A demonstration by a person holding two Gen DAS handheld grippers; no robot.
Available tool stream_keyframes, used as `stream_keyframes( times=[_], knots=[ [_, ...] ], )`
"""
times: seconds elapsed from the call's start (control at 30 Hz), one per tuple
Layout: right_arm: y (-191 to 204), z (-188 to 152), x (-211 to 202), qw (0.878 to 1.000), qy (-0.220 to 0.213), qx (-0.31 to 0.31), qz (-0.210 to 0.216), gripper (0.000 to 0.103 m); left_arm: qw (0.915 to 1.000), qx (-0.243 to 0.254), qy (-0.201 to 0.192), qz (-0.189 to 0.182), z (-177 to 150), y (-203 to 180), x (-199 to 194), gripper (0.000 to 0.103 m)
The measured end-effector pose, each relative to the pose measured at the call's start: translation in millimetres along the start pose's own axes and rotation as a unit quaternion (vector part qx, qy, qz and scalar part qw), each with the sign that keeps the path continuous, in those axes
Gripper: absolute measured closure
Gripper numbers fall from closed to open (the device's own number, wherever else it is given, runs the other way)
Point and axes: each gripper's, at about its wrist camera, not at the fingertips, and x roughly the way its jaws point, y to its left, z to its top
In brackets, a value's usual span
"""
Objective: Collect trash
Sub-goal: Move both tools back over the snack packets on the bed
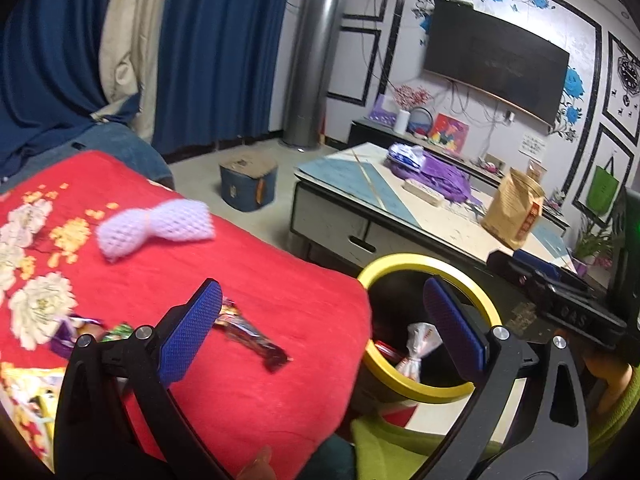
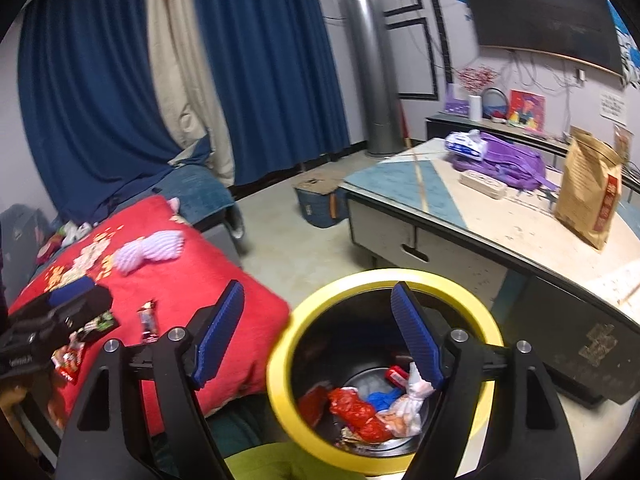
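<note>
A black bin with a yellow rim [image 2: 280, 364] stands beside the red flowered blanket [image 2: 224, 272] and holds several wrappers and a white knotted bag [image 2: 412, 400]. My right gripper [image 2: 320, 336] is open and empty above the bin's near left rim. My left gripper [image 1: 324, 328] is open and empty over the blanket's edge; the bin's rim [image 1: 416, 261] lies to its right. A dark candy wrapper [image 1: 252, 334] lies on the blanket between the left fingers. A white foam net [image 1: 156, 226] lies farther back. More wrappers [image 1: 86, 330] lie at the left.
A low coffee table [image 1: 400, 200] with a brown paper bag [image 1: 514, 212] and purple backpack [image 1: 436, 172] stands right of the bin. A blue box [image 1: 248, 182] sits on the floor. The other gripper's black body [image 1: 560, 300] is at the right.
</note>
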Motion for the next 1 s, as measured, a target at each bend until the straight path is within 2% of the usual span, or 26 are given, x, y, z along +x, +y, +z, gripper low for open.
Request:
stream_keyframes(
  times=[0.27,0.57,1.0],
  knots=[
    [42.1,-4.5,-9.8,0.998,-0.006,-0.052,0.035,0.026,0.9985,-0.017,-0.031,0.041,6.5,26.7,-25.2,0.011],
    [94.2,-14.1,-18.3,0.991,-0.008,-0.114,0.077,0.025,0.9952,-0.034,-0.053,0.075,6.8,53.3,-46.7,0.011],
    [149.1,-27.6,-16.4,0.977,0.007,-0.172,0.128,0.025,0.9900,-0.049,-0.062,0.117,4.6,86.1,-63.5,0.011]
  ],
)
